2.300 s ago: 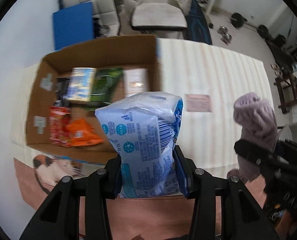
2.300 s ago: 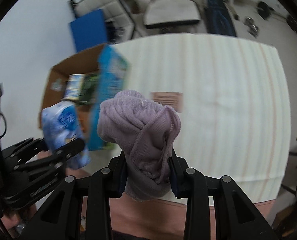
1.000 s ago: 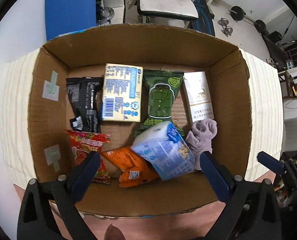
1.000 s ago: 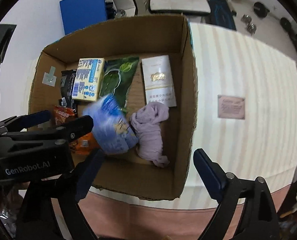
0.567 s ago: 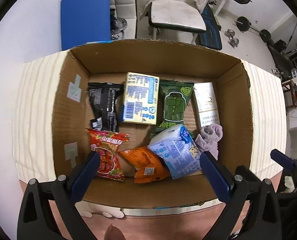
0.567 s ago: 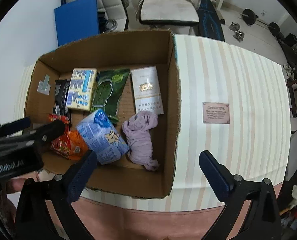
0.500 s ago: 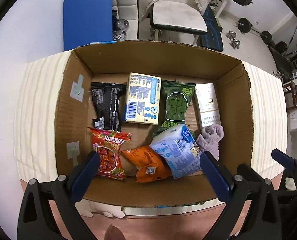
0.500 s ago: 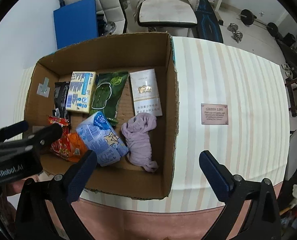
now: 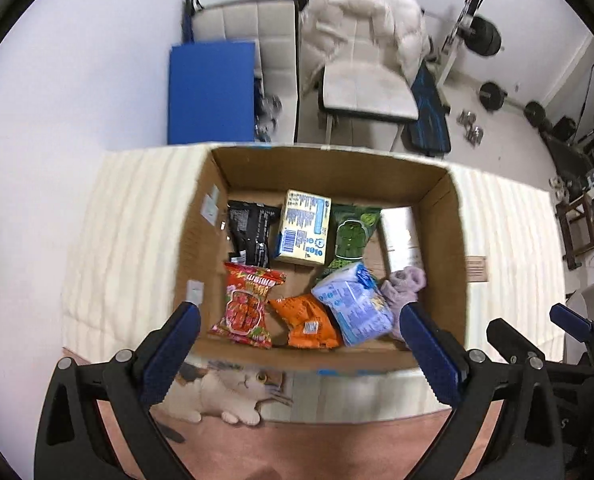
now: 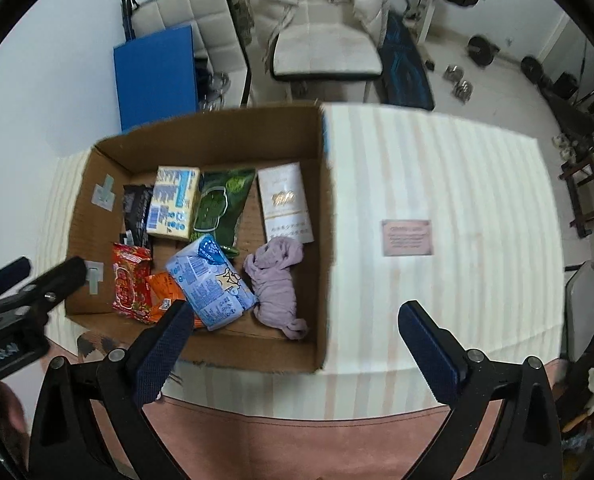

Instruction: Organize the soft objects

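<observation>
An open cardboard box (image 9: 453, 240) (image 10: 325, 208) stands on the striped table. Inside lie a blue-white tissue pack (image 9: 353, 304) (image 10: 211, 284), a lilac cloth (image 9: 403, 288) (image 10: 277, 280), red (image 9: 247, 304) and orange (image 9: 309, 322) snack bags, a black bag (image 9: 251, 230), a yellow pack (image 9: 305, 226), a green bag (image 9: 351, 236) and a white pack (image 9: 401, 236). My left gripper (image 9: 297, 328) is open and empty above the box's near edge. My right gripper (image 10: 293, 328) is open and empty above the box's near right corner.
A pink card (image 10: 407, 237) lies on the table right of the box. A cat picture (image 9: 233, 390) shows at the table's near edge. Behind the table stand a blue board (image 9: 211, 92), a white chair (image 9: 365, 88) and weights (image 9: 485, 40).
Both grippers let go of the tissue pack and the lilac cloth, which now lie in the box. Both grippers have since drawn back and up, open.
</observation>
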Motion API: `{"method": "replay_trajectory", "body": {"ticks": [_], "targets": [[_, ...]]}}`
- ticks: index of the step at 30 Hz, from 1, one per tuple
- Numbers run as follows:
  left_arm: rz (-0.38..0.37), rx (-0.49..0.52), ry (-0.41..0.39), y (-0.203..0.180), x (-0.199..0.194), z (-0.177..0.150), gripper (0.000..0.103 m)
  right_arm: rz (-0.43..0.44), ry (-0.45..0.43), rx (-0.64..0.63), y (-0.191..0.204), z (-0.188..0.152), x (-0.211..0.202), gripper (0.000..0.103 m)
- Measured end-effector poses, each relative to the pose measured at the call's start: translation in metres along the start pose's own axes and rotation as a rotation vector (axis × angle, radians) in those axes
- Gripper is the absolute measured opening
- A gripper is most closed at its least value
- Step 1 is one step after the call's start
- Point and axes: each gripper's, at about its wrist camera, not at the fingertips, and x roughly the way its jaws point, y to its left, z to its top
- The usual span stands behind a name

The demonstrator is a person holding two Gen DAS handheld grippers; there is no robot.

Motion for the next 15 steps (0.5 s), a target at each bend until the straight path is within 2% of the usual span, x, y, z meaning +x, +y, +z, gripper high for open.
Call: {"method": "replay_trajectory", "body": {"ticks": [3,8,15], "targets": [[-0.017,-0.002,-0.053,0.001,-0.04,-0.017,0.102,-0.002,-0.057,-0.003,-0.004,-0.019,-0.044,0.103],[0.006,-0.007,-0.12,0.005,-0.093,-0.049,0.102,-0.013,-0.141,-0.013,-0.008,-0.056,-0.106,0.103],[0.021,-0.008,-0.195,0.007,-0.142,-0.073,0.102,-0.046,-0.256,-0.022,-0.009,-0.094,-0.175,0.103]]}}
